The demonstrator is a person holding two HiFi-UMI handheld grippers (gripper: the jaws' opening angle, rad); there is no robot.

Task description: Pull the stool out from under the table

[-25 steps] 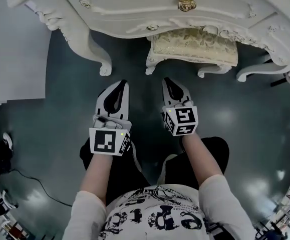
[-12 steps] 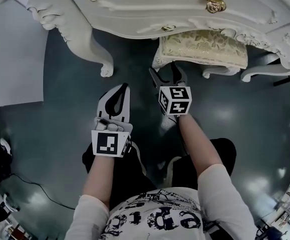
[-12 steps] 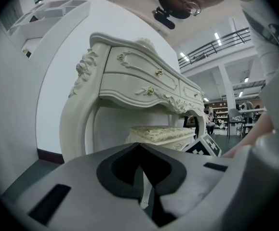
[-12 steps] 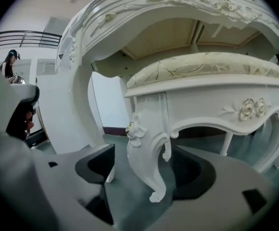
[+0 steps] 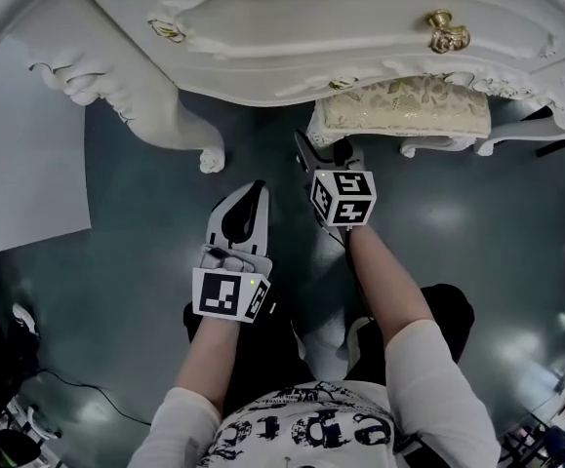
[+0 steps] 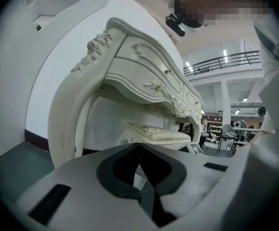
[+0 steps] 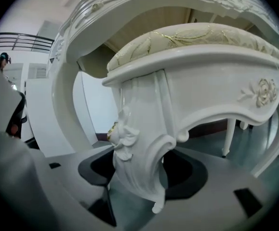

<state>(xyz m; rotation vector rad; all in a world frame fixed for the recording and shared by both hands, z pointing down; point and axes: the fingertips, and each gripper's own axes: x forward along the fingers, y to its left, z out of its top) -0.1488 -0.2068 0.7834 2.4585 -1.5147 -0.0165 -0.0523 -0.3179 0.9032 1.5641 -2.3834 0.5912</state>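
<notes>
Reaching toward the stool (image 5: 399, 110), the right gripper (image 5: 323, 150) has its jaws on either side of the stool's front left leg (image 7: 139, 148). The jaws are spread and closing in, with the carved white leg standing between the dark pads (image 7: 185, 173); I cannot see the pads pressing on it yet. The stool sits mostly tucked under the white table (image 5: 311, 27), its gold-patterned cushion partly covered by the table's front edge, below a drawer with a brass knob (image 5: 448, 32). The left gripper (image 5: 255, 195) hangs back over the dark floor (image 5: 116, 261), well apart from the stool and nearer the person's body. Its jaws are pressed together at the tips with nothing between them. The table's curved leg (image 5: 180, 130) stands to the left of both grippers, touching neither.
</notes>
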